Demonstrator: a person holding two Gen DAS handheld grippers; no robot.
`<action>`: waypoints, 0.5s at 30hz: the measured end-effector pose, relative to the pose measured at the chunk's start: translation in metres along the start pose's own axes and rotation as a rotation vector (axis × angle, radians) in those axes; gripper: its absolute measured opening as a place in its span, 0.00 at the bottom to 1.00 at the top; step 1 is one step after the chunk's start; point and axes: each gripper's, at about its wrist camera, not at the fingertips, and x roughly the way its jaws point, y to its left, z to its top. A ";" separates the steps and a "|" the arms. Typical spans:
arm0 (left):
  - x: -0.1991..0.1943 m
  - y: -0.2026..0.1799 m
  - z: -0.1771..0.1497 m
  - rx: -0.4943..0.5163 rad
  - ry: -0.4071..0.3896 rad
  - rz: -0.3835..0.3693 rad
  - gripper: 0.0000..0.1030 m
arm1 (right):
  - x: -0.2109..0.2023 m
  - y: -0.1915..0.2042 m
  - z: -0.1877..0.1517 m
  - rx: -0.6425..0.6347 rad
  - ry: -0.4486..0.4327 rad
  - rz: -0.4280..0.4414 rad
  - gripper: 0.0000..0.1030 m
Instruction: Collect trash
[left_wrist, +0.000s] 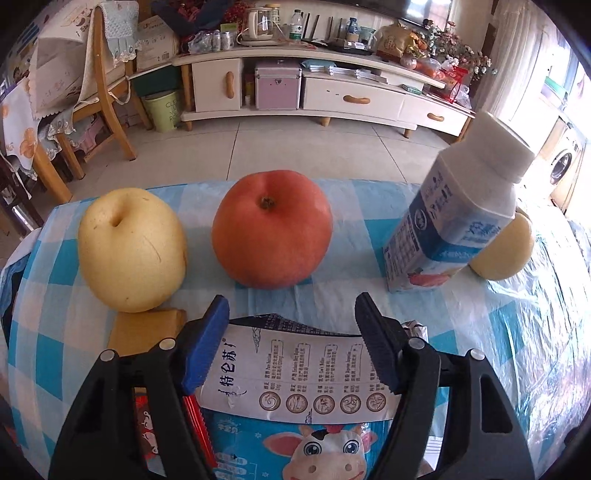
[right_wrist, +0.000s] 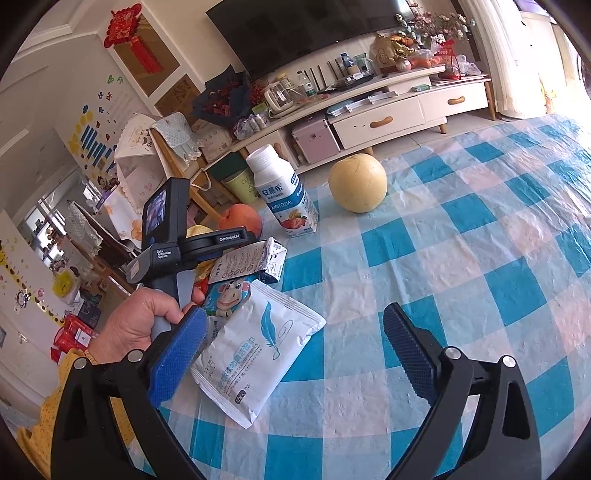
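Left gripper (left_wrist: 291, 343): lowered over a flattened milk carton (left_wrist: 299, 373) on the blue-and-white checked tablecloth (left_wrist: 480, 350). Blue pads (left_wrist: 205, 350) flank the carton's white printed panel on either side; pads appear to meet the carton edges, so judged clamped on the carton, with contact on the right side less certain. Carton lies partly on top of a blue cartoon-cow packet (left_wrist: 317, 450). Red wrapper (left_wrist: 147, 428) visible beneath the left finger, partly hidden. Crumpled foil corner (left_wrist: 415, 328) just beside the right finger.

Beyond the carton, along the far table edge: yellow pear (left_wrist: 131, 249) at left, red apple (left_wrist: 271, 229) in the middle, white yoghurt bottle (left_wrist: 454, 221) at right, upright. Second yellow fruit (left_wrist: 506, 254) behind the bottle, touching or just beside it; cannot tell which. Tan flat block (left_wrist: 146, 330) in front of the pear.

Right gripper (right_wrist: 295, 354): jaws wide apart, nothing between the pads, held above the table. White wipes pouch (right_wrist: 255, 350) with a feather print lies just beside the left pad, not gripped. Person's hand (right_wrist: 136, 325) on the handle of the other gripper, seen at left over the same pile of packets. Open tablecloth to the right of the pile.

Background: white TV cabinet (left_wrist: 332, 96), green bin (left_wrist: 162, 110) on the floor beside a wooden chair (left_wrist: 107, 92).
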 end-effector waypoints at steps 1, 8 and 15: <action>-0.003 -0.001 -0.005 0.006 -0.001 -0.008 0.69 | 0.000 -0.001 0.000 0.000 0.000 -0.004 0.92; -0.035 -0.009 -0.054 0.049 -0.019 -0.049 0.69 | 0.010 -0.003 -0.002 -0.003 0.047 -0.037 0.92; -0.075 0.016 -0.098 -0.033 -0.047 -0.174 0.69 | 0.023 0.003 -0.013 -0.033 0.131 -0.046 0.92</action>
